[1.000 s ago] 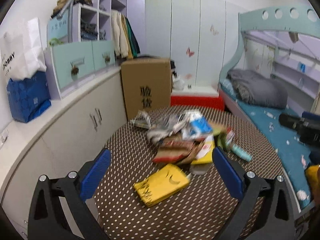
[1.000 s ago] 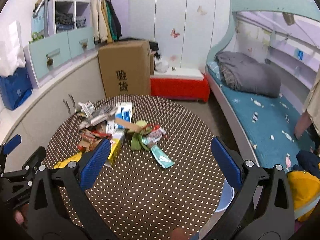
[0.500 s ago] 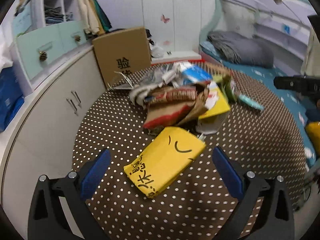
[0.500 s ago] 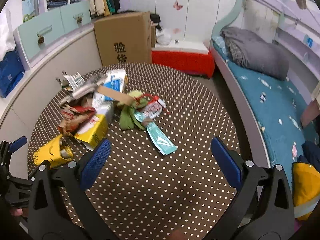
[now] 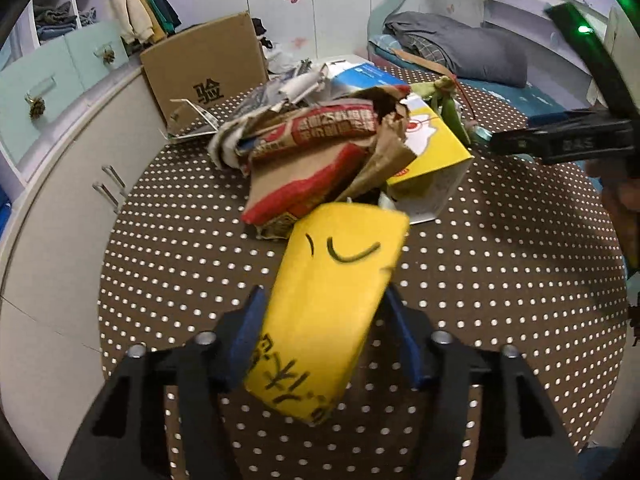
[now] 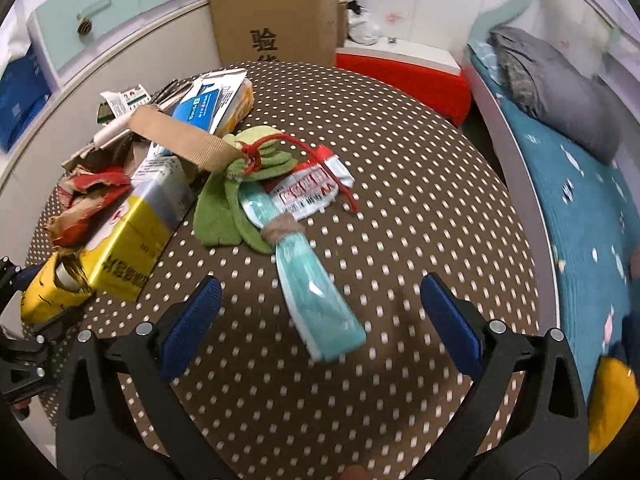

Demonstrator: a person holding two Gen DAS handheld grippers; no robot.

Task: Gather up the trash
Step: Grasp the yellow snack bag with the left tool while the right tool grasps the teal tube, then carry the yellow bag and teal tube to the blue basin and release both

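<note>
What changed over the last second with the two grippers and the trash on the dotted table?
The left gripper advanced from well back and closed around the yellow packet, fingers now against its sides. The right gripper came nearer the teal wrapper, staying open, holding nothing. The trash pile and dotted table look unchanged.

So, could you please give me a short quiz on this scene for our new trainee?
1. True or false: the left gripper has its jaws closed on the yellow packet.
2. What lies just ahead of the right gripper's open jaws? A teal wrapper, B glass cup, C metal spoon.
3. Fill in: the trash sits on a brown, white-___ tablecloth.
Key: 1 true; 2 A; 3 dotted.
</note>
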